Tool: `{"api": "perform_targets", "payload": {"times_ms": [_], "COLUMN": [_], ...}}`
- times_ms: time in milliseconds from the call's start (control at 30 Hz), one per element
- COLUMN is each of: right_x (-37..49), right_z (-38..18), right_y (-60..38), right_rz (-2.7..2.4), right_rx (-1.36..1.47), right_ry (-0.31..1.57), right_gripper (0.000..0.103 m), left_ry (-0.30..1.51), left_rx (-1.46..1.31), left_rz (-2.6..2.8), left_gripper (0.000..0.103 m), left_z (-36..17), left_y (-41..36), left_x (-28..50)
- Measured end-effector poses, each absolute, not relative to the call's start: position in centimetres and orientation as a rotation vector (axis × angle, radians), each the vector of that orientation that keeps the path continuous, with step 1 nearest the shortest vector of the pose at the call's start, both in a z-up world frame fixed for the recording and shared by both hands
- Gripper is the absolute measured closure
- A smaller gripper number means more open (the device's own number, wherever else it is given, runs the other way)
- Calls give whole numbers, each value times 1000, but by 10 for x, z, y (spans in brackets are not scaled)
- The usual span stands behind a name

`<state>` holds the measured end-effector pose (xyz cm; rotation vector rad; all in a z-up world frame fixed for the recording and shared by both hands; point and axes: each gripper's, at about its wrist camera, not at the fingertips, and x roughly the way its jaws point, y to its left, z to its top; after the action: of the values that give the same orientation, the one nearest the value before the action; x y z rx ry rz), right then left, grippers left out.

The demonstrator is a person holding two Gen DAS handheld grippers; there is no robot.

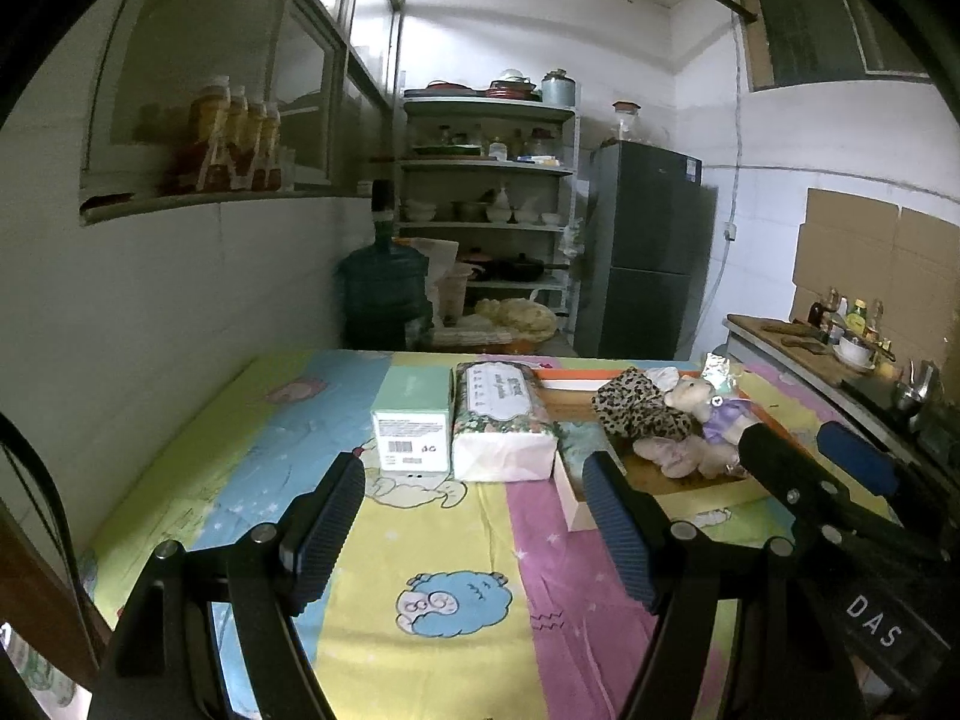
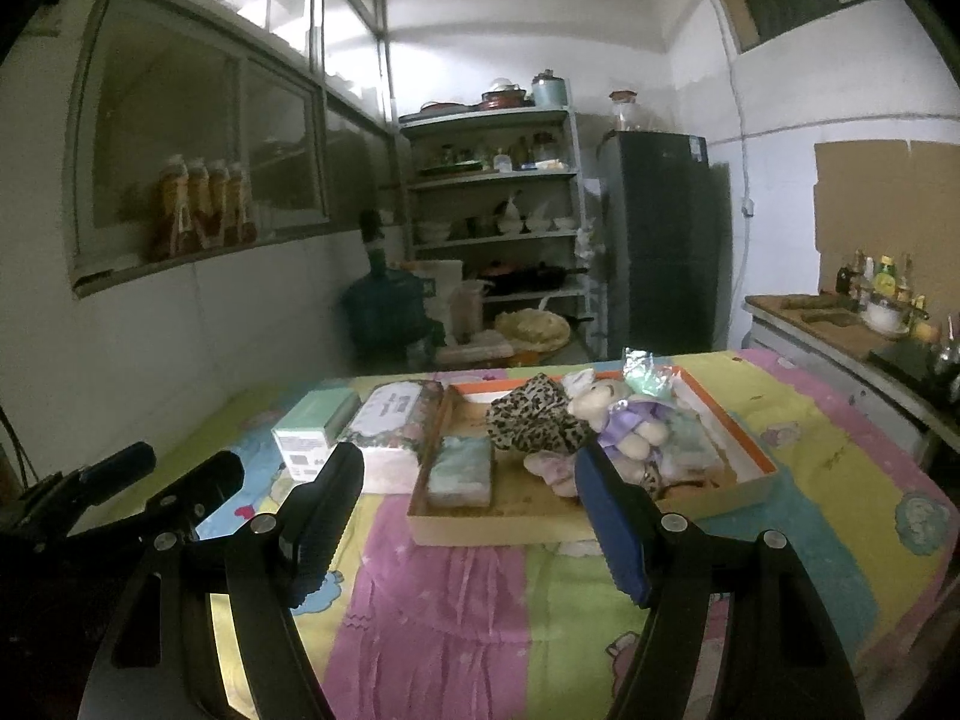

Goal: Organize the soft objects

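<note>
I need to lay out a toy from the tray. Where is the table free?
Free: the sheet between the grippers and the tray, and left of the green box. Crowded: the tray itself, piled around the plush bear and leopard cloth.

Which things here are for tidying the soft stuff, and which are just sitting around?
For the job: shallow cardboard box, leopard-print cloth, plush bear in purple, folded green cloth, tissue pack.

Just lying about: mint green carton, water jug, fridge, shelf of dishes.
</note>
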<state>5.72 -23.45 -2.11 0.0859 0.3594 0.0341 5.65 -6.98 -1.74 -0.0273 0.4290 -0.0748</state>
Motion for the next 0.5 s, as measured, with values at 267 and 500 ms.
{"api": "perform_targets", "payload": {"times_ms": [267,500], "right_x": [52,51], "right_z": [-20,-20], "right_y": [-224,-220], "right_rz": [20,27], "right_rx": [70,65], "right_ry": [353,357], "right_gripper": [28,28], "left_ry": [432,428], "left_rx": [-40,-38], "left_rz": [-49,-32], "left_gripper": [28,28], "left_z": [-20,-21], "left_y": [-62,-58], "left_x": [50,50]}}
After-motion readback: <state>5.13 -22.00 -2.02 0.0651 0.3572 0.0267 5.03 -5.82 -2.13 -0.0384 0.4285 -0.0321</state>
